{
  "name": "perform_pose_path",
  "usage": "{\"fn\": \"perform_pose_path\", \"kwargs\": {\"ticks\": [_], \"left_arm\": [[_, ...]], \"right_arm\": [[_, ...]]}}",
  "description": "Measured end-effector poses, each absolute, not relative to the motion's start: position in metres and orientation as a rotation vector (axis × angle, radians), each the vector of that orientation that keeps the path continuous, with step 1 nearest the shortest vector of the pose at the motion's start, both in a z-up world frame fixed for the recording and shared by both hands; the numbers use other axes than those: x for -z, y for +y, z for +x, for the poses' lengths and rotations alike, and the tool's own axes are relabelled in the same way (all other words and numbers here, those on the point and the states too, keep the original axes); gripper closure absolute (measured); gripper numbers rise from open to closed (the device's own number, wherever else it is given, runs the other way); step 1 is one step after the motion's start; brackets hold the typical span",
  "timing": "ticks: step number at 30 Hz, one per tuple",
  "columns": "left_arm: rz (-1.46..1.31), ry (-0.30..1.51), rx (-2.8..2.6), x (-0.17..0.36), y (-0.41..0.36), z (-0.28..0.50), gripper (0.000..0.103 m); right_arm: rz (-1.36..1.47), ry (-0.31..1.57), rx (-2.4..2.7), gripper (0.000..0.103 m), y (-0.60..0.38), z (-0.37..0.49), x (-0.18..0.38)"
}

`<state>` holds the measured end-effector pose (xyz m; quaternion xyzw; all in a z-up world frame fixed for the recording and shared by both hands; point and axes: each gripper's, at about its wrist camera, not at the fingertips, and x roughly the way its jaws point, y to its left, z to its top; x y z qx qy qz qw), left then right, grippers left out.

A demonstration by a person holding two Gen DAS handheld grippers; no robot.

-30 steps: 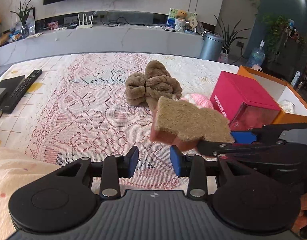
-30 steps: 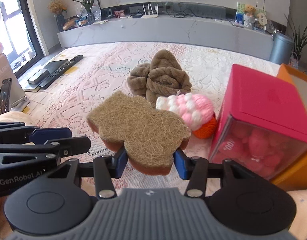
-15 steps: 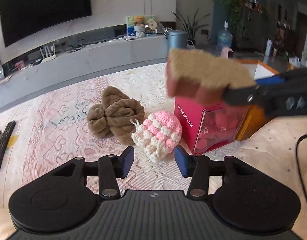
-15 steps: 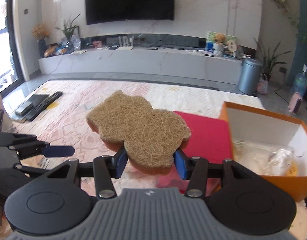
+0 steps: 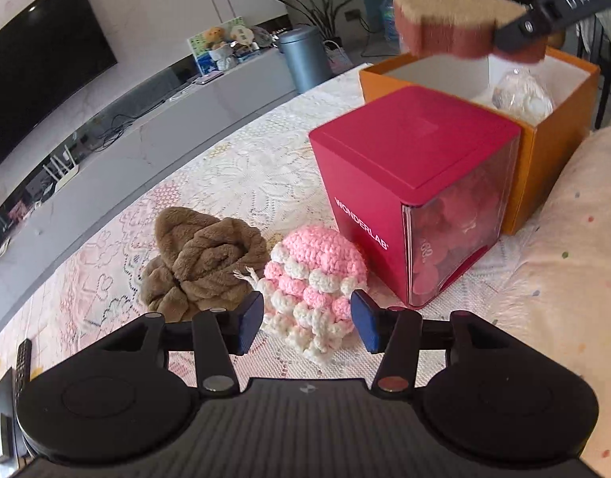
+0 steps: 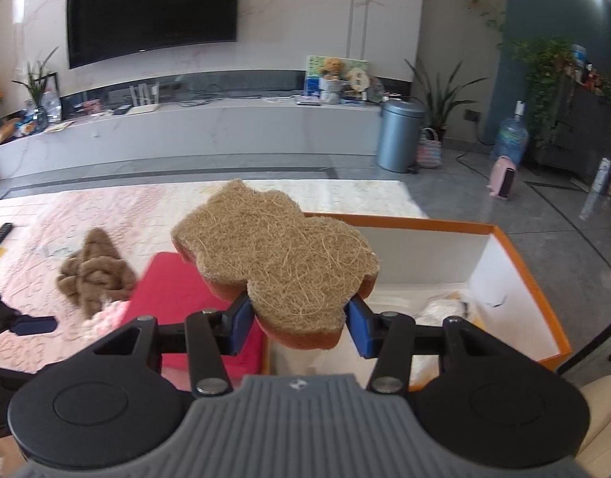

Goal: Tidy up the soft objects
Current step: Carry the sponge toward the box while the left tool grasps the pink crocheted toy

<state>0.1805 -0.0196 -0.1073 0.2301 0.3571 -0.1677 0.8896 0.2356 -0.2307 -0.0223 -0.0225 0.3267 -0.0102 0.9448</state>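
Two tools going at once here. Right tool (image 6: 297,324) points down at an angle, its blue pads pinching the sponge (image 6: 277,255), a bear-shaped thing with a scratchy fibre top, which hangs in the air over the near edge of the orange box (image 6: 520,263). Left tool (image 5: 307,324) also tilts downward and its jaws have just been opening; they're spread now around the pink crochet piece (image 5: 313,279) without pressing it. That piece sits on the lace-covered bench (image 5: 234,175) just left of the red box (image 5: 409,167), with the brown plush cloth (image 5: 202,263) touching its far side. Inside the orange box there's something whitish, hard to make out. Only the left view shows the crochet piece whole; the right view barely catches a pink sliver.
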Motion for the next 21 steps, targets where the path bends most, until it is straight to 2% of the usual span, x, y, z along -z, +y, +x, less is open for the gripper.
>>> {"fn": "perform_pose_path", "kwargs": {"ticks": [4,15,21], "left_arm": [[0.592,0.709,0.374,0.124,-0.032,0.182,0.034],[0.841,0.731,0.346,0.173,-0.062,0.194,0.032],[0.828,0.731,0.321,0.171,-0.063,0.198,0.059]], "right_arm": [[-0.024,0.695,0.089,0.053,-0.255,0.256,0.032],[0.031,0.753,0.097,0.053,-0.274,0.300,0.055],[0.034,0.778,0.083,0.053,-0.278,0.307,0.068]]}}
